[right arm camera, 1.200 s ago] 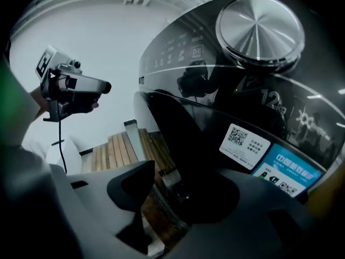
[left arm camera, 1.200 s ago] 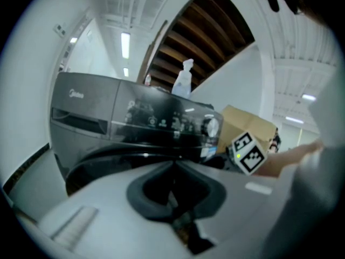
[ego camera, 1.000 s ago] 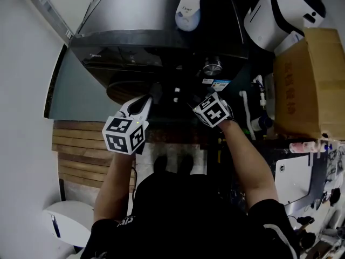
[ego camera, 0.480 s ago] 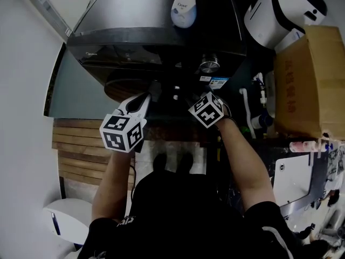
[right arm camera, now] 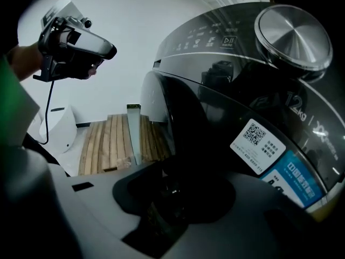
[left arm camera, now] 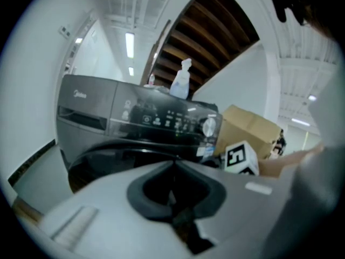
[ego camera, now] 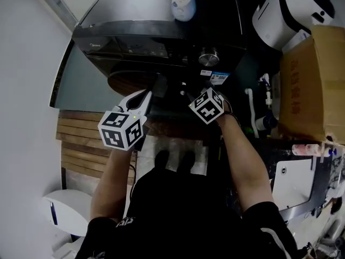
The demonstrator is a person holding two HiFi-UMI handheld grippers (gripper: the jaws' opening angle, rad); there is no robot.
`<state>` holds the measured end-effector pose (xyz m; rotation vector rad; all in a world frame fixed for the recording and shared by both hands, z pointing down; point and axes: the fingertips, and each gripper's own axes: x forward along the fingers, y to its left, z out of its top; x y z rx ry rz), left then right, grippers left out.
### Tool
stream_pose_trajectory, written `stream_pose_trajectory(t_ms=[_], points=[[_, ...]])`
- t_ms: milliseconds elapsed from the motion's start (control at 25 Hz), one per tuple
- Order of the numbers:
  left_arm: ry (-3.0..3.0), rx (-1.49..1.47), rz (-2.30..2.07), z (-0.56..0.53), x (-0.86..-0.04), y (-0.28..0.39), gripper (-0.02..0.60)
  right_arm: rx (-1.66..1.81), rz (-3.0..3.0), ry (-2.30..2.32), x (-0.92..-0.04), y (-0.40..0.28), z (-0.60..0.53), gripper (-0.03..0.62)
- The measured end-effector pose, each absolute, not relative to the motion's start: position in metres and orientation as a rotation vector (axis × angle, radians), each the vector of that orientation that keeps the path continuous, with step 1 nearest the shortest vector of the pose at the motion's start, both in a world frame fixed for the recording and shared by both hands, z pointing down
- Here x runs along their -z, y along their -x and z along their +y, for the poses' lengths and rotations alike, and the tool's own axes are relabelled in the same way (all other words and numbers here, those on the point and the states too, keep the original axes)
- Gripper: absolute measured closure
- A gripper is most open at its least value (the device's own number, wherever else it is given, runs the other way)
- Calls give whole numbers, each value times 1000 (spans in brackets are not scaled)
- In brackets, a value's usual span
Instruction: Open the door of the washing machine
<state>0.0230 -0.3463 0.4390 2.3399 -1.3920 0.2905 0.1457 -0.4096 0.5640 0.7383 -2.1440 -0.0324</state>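
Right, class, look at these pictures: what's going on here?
A person stands at a washing machine with a tool in each hand. The right tool is at the edge of the door, its jaws just now closing around it; whether they grip yet is unclear. The left tool is shut, empty, held before the door, which is not pulled open yet.

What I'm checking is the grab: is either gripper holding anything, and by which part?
Left gripper: shut, empty. Right gripper, jaws just closing, straddles the edge of the washing machine door; a firm hold cannot be told.
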Motion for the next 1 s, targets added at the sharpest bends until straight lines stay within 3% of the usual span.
stream_pose_trajectory(t_ms=[1000], points=[[-2320,-276,-1447,-348,-438,-26,568,33,-2175,-745,-562,-147,-410,471]])
